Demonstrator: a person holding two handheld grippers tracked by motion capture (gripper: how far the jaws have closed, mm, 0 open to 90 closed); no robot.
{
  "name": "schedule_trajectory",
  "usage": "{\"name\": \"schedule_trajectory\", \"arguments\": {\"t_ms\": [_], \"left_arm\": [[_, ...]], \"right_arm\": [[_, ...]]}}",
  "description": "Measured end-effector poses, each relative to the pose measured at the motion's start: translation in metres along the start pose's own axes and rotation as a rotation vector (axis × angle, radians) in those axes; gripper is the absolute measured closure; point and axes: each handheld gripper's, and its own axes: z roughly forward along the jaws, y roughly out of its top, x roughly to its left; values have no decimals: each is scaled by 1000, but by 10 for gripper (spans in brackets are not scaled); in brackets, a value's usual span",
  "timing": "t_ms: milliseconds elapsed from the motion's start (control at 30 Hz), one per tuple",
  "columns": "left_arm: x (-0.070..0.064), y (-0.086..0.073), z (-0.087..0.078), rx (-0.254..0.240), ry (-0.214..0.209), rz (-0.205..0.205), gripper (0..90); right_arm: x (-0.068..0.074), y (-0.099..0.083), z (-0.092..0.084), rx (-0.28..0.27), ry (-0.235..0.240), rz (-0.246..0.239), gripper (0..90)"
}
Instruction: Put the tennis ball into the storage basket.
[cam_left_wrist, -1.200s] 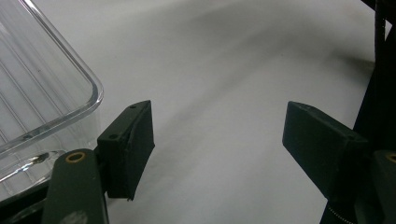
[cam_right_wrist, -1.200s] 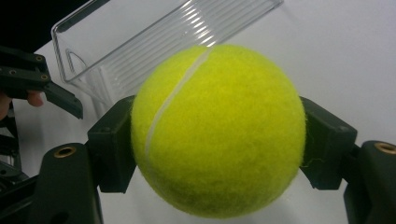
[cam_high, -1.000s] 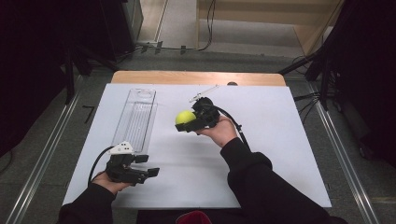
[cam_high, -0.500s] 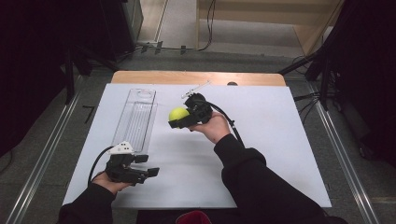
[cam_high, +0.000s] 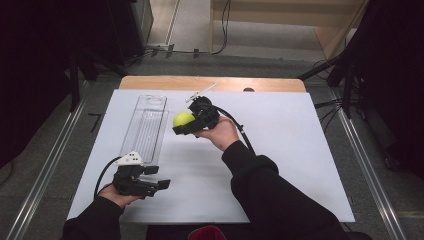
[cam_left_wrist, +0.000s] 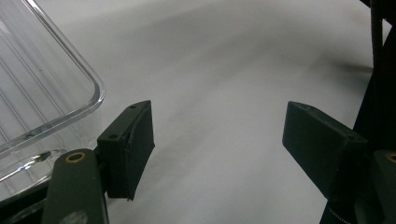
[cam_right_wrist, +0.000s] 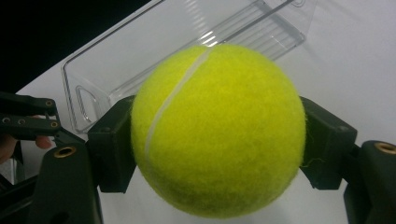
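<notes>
A white sheet (cam_high: 280, 165) covers the wooden table (cam_high: 160, 82), between 2 floor rails (cam_high: 40, 175).

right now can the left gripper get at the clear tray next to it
Probably yes: the left gripper has open, empty jaws, with the clear tray just beside its jaw and only bare white table between.

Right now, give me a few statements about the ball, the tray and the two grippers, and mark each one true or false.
1. The right gripper is shut on the ball. True.
2. The ball lies inside the tray. False: it is held above the table, beside the tray.
3. The left gripper is open with nothing between its jaws. True.
4. The left gripper clamps the tray's rim. False: it sits by the tray's near end, gripping nothing.
5. The tray is clear plastic. True.
</notes>
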Motion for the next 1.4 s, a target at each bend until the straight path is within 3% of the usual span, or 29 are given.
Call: {"name": "schedule_trajectory", "arguments": {"t_ms": [1400], "left_arm": [[0,0,-1,-3,1,-2,253]], "right_arm": [[27,43,31,-8,29,-38,235]]}}
